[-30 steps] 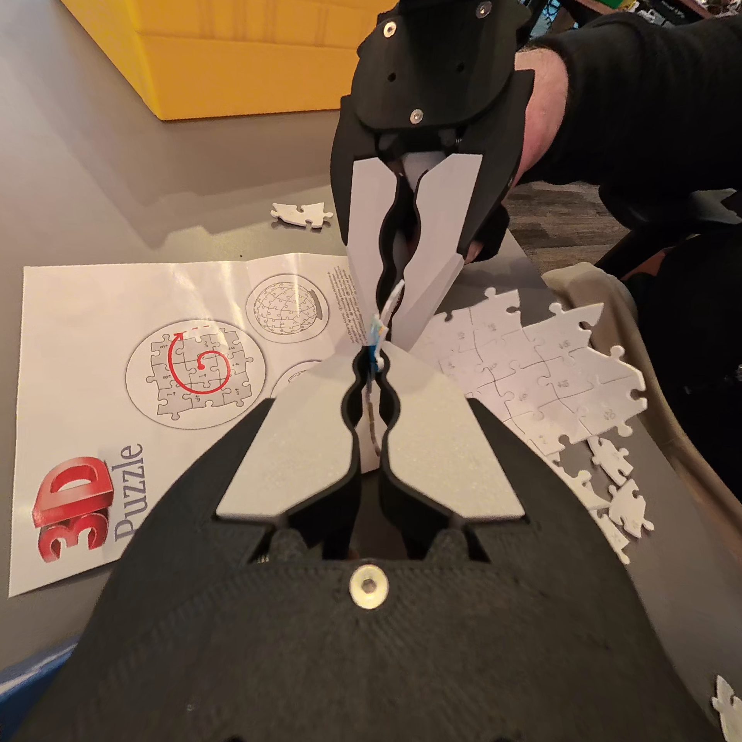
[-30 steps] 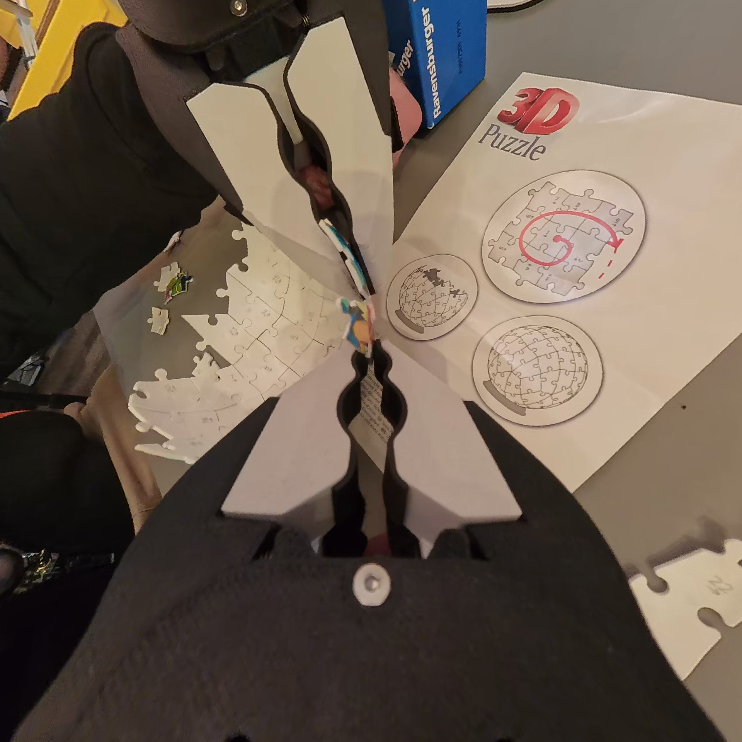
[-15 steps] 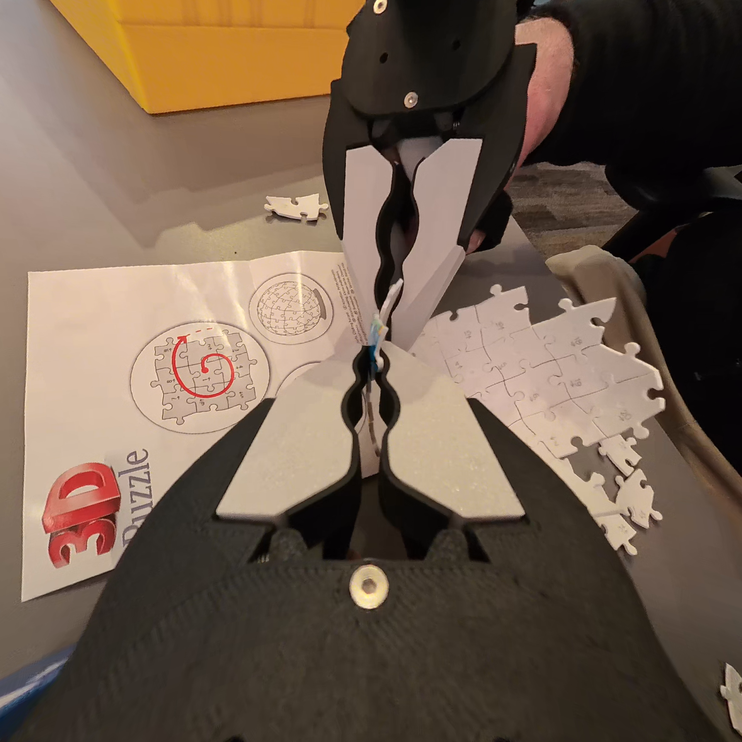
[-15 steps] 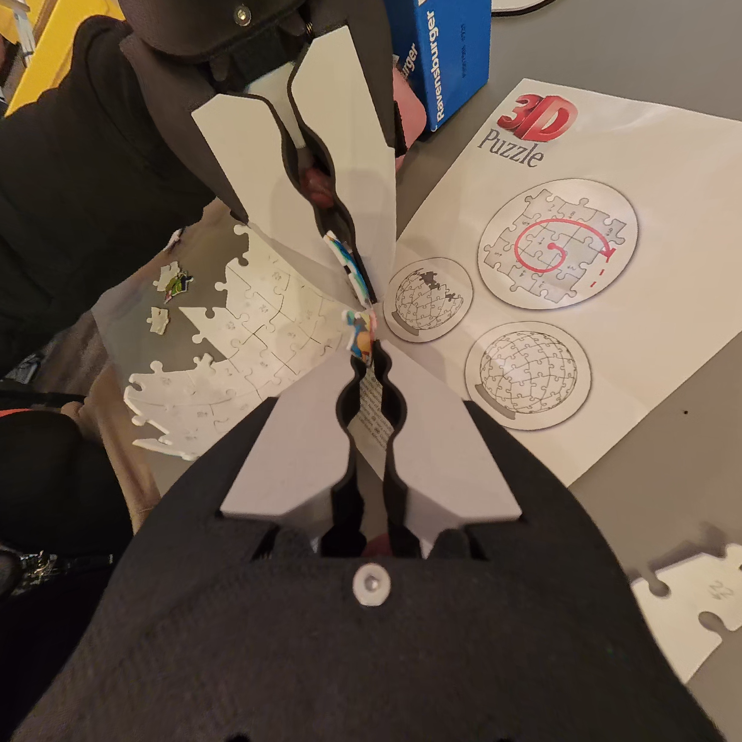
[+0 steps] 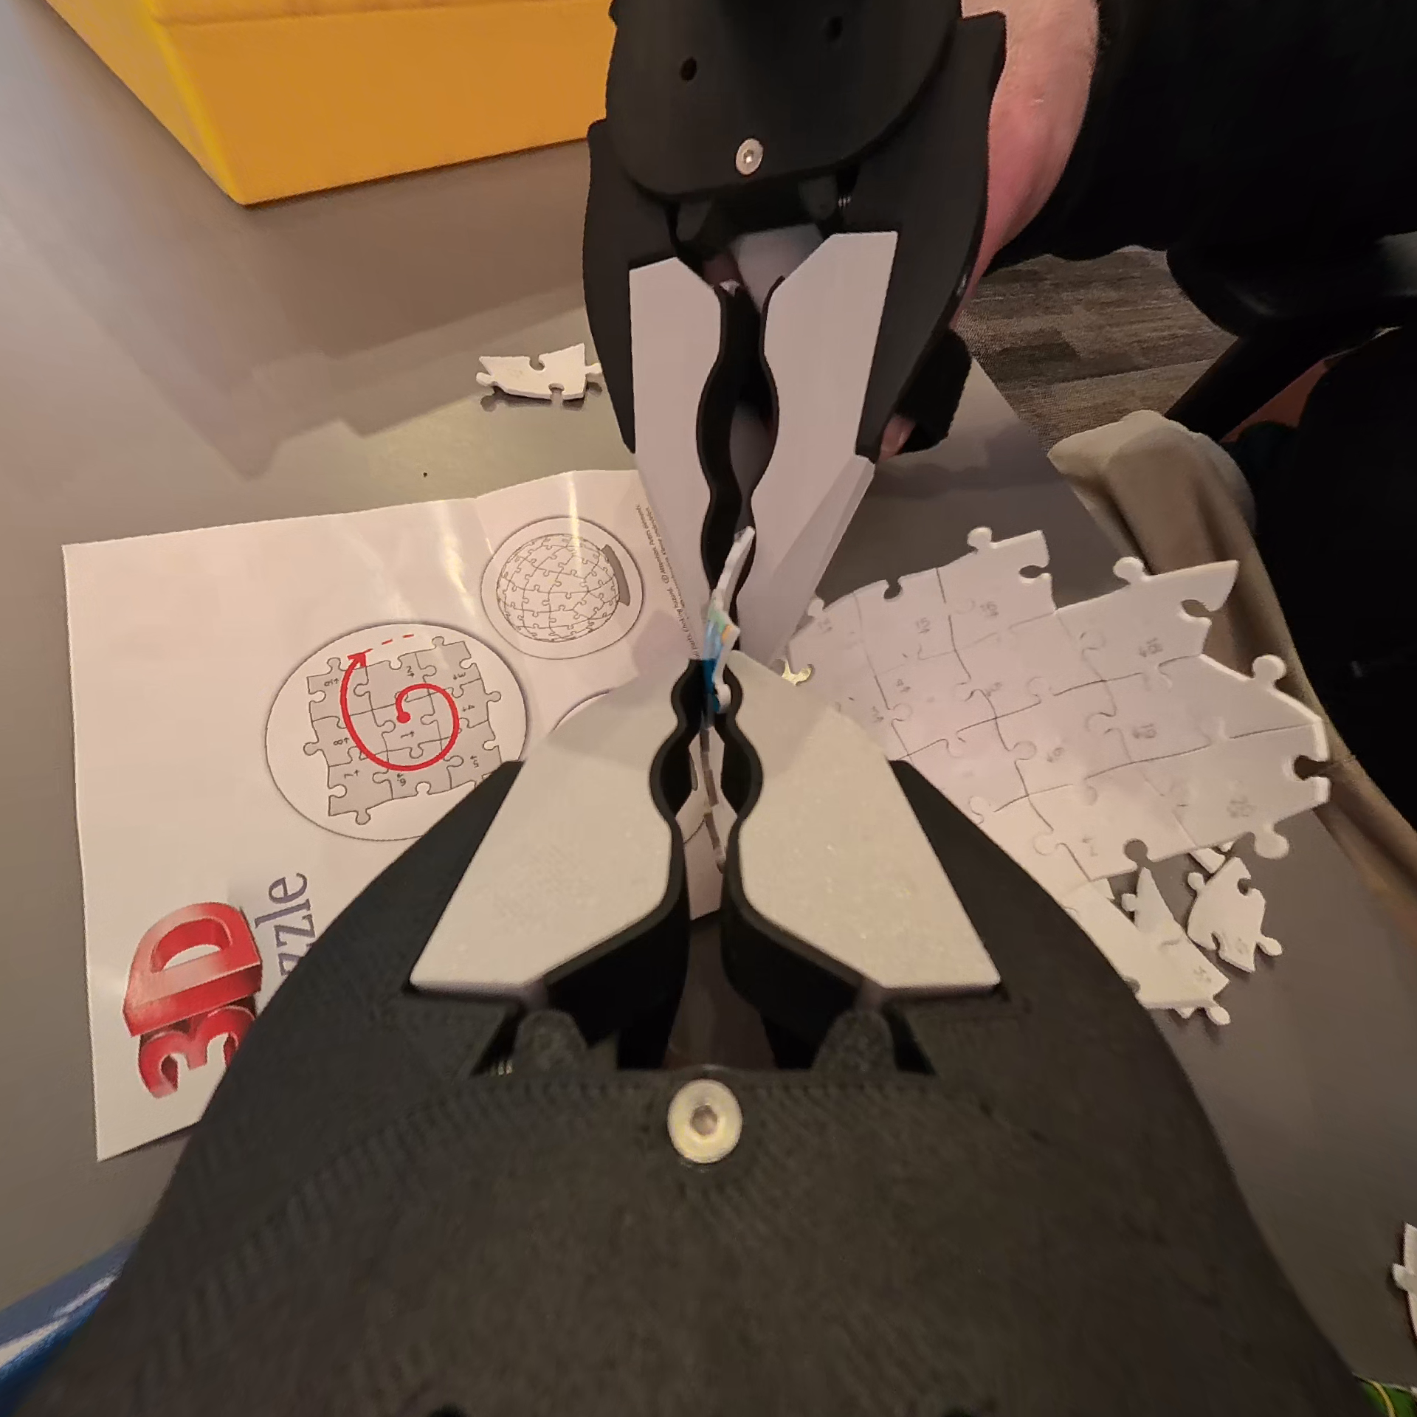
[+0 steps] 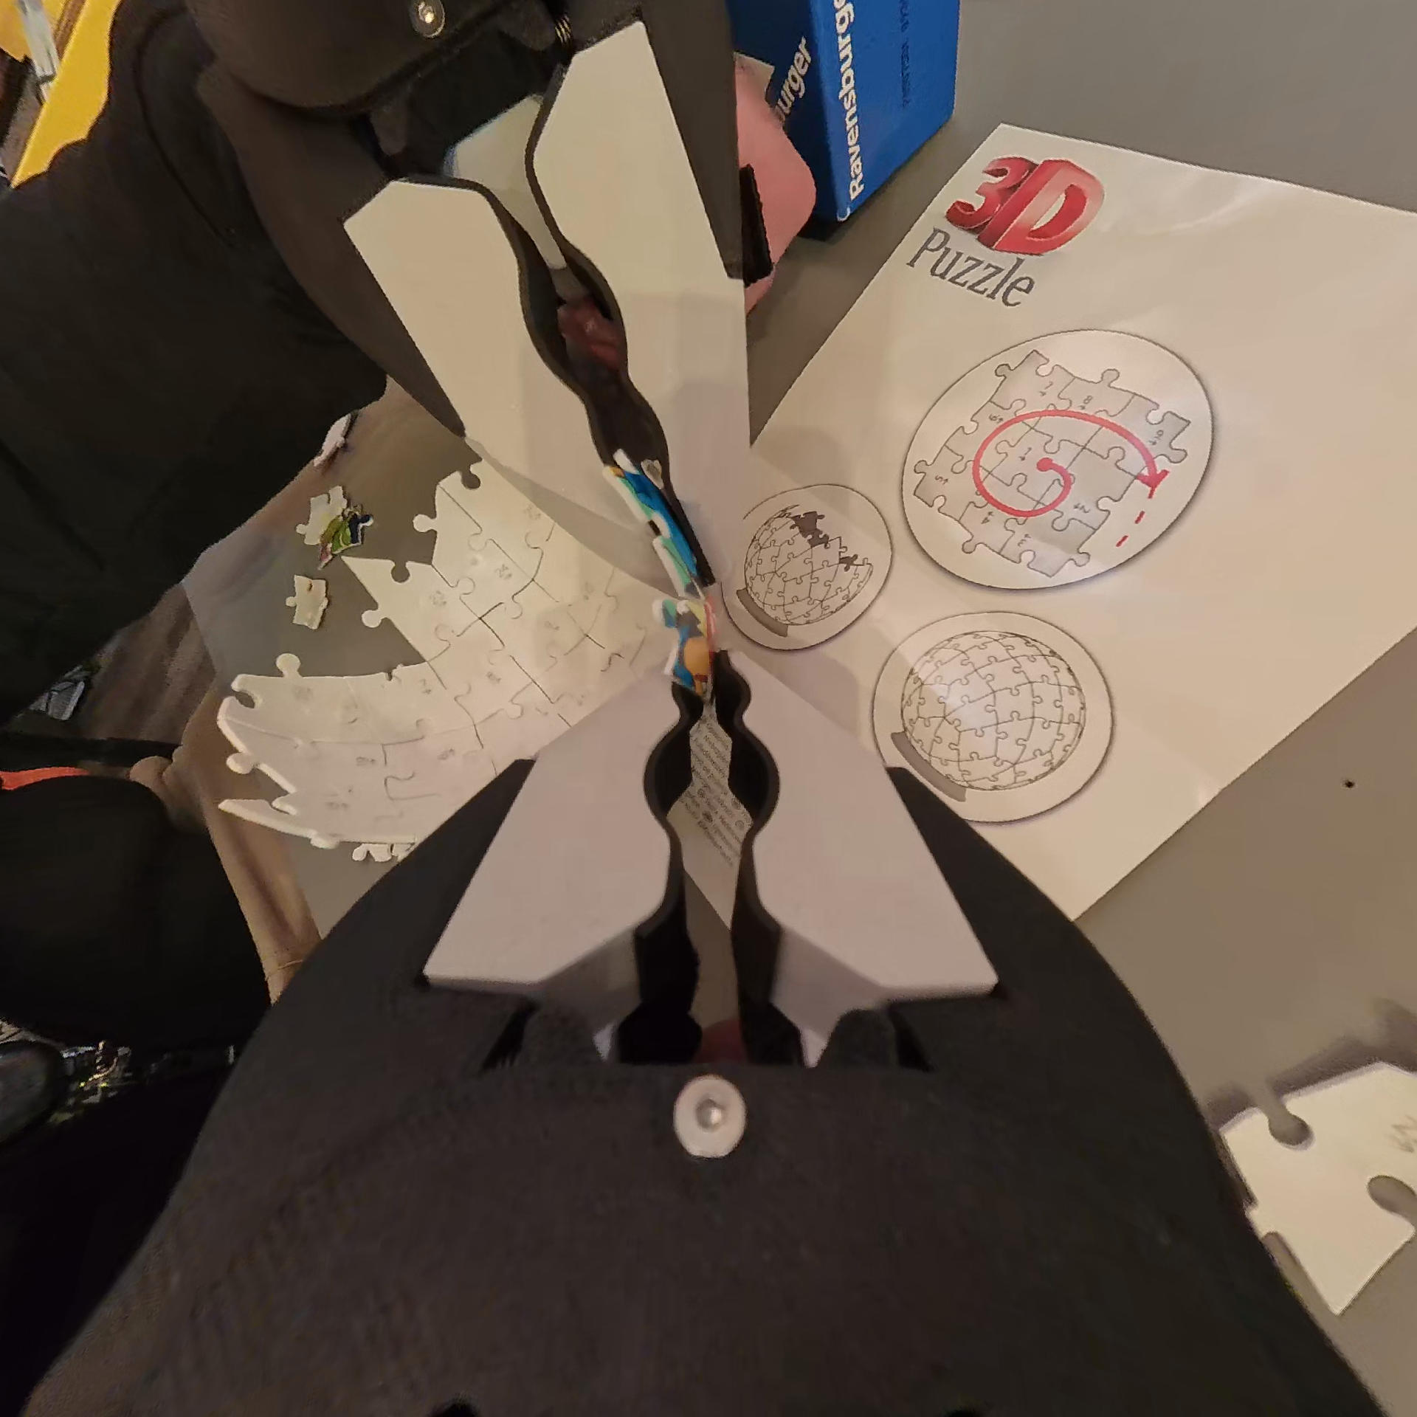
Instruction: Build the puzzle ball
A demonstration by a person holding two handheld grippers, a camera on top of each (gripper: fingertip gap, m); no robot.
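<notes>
My left gripper is shut on a puzzle piece, seen edge-on. My right gripper comes in from above, shut on a second piece. The two pieces meet edge to edge between the tips, held above the table. In the right wrist view my right gripper grips a colourful piece. The left gripper grips a blue-and-white piece. A partly built curved shell of white-backed pieces lies on the grey table; it also shows in the right wrist view.
A printed instruction sheet lies under the grippers. A yellow box stands at the back, and a blue box stands behind the sheet. Loose pieces lie around. The table edge runs past the shell.
Both grippers stay shut on their pieces, tip to tip. The pair has shifted only slightly over the sheet, and the left gripper leans a little more in the right wrist view.
</notes>
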